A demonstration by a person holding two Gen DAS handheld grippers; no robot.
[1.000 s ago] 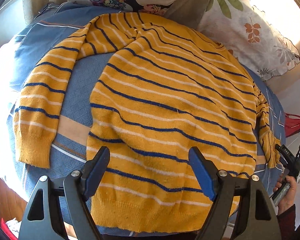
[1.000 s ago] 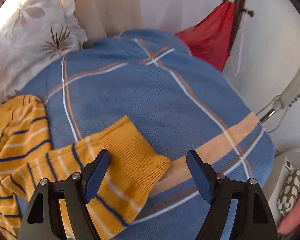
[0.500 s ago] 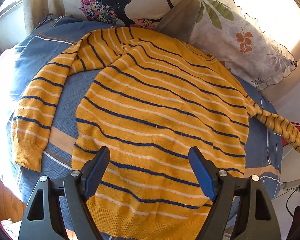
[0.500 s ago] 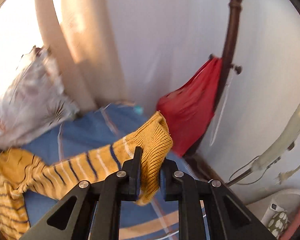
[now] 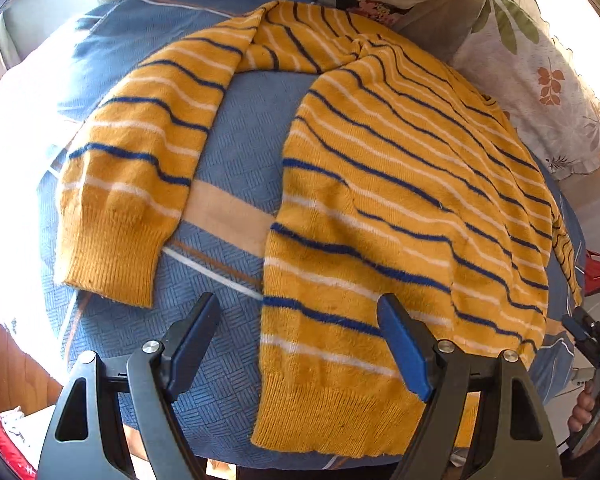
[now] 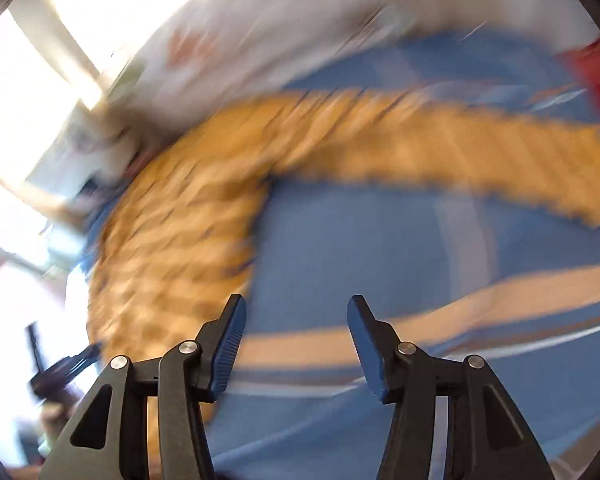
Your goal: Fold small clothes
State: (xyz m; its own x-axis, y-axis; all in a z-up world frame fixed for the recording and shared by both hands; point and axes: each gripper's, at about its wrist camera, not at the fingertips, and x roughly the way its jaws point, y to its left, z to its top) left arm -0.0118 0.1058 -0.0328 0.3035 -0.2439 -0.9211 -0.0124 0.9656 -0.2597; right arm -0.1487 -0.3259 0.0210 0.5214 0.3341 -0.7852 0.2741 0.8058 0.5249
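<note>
- The blue blanket (image 5: 236,152) on the bed carries the yellow striped sweater (image 5: 400,184), which is spread flat; no container is seen.
- Compared with a moment ago, the sweater's far sleeve (image 6: 460,156) is no longer clamped: it is laid out straight from the sweater's body, judged ready for folding.
- The near sleeve (image 5: 136,160) is left lying beside the sweater's body.
- The right claw (image 6: 296,340) is seen opening, nothing between its jaws.
- The left claw (image 5: 300,344) is held apart over the sweater's hem, empty.
</note>
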